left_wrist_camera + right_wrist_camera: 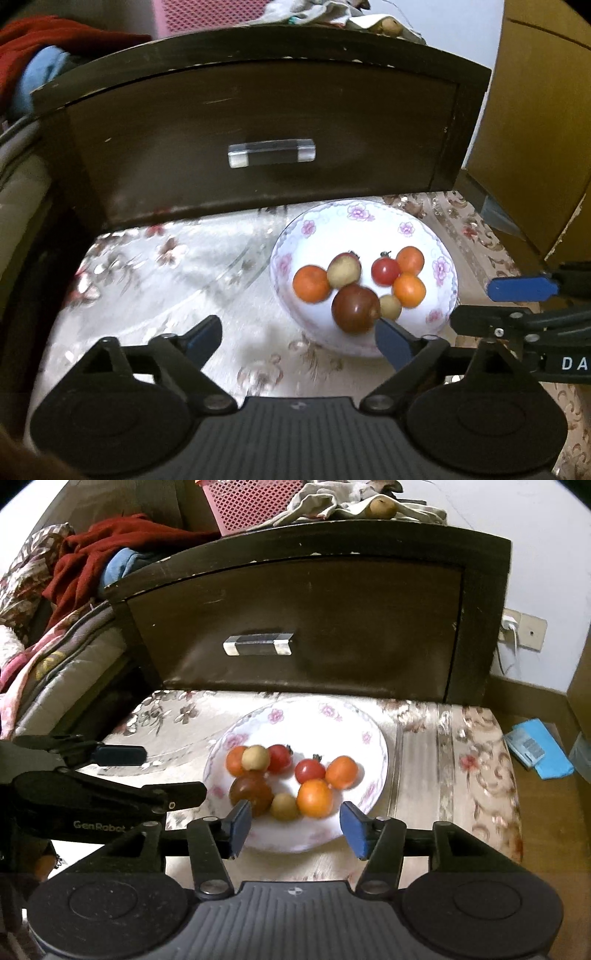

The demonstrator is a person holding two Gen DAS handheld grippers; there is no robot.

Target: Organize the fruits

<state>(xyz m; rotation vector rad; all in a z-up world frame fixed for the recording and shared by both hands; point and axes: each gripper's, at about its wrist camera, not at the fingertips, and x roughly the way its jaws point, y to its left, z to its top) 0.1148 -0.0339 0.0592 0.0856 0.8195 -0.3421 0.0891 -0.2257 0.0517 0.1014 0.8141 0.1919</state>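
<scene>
Right wrist view: the fruits (291, 782), small orange, red, tan and one dark round, all lie in the flowered plate (373, 738) just ahead of the right claw (295, 825), which stands released and empty over the near rim; the left claw (299, 341) is spread wide, holding nothing, with the plate ahead and to its right. A sound next move, I judge: pick one outer fruit, straddle it squarely, clench gently to avoid bruising or scattering neighbours

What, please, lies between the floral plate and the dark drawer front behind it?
Only bare floral tablecloth separates the plate from the drawer front, clearest in the right wrist view.
</scene>
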